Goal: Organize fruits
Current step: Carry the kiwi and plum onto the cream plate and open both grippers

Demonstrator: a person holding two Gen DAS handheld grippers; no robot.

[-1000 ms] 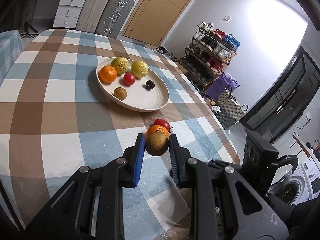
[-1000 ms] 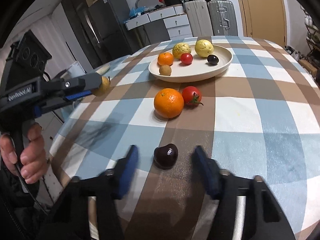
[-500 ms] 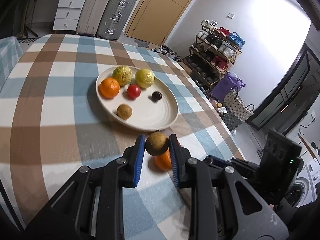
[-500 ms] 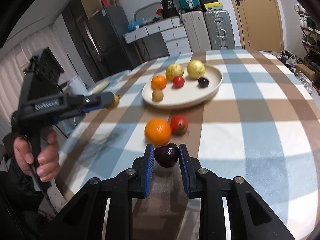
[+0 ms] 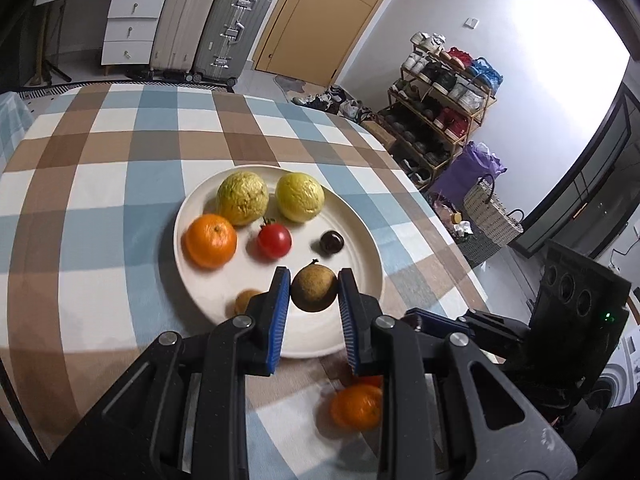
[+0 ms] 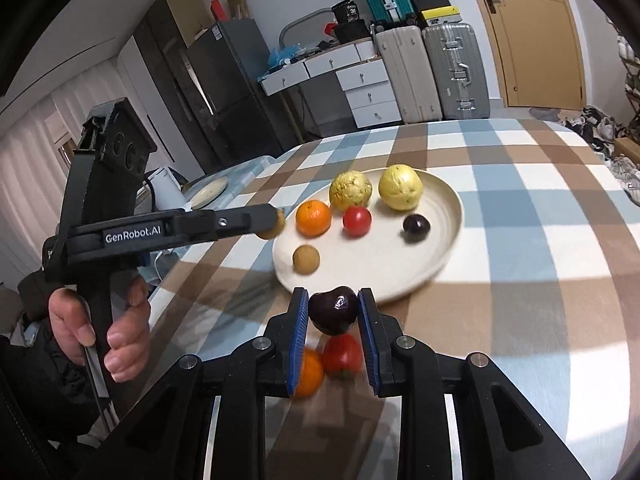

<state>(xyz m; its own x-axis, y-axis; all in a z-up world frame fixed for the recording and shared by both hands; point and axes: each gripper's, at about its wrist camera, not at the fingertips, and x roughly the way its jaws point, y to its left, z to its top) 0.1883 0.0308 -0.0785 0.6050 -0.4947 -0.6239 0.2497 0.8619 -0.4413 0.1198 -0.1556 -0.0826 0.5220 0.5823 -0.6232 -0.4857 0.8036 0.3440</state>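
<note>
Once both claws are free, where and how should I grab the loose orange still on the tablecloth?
Grip the loose orange across its widest middle, coming from above. It's round, so any pinch line works, but a tomato sits right beside it; put the fingers on the sides clear of that.

A brown longan (image 5: pixel 313 289) and a dark cherry (image 6: pixel 333 309) are held above the white plate (image 5: pixel 362 236), where five fruits are gathered.

Bright glare washes the white wall (image 5: pixel 560 40) at upper right. Soft shadows fall on the checked tablecloth (image 6: pixel 520 240). Fruits look motion-blurred; fisheye bending and dark vignetting mark every edge.
</note>
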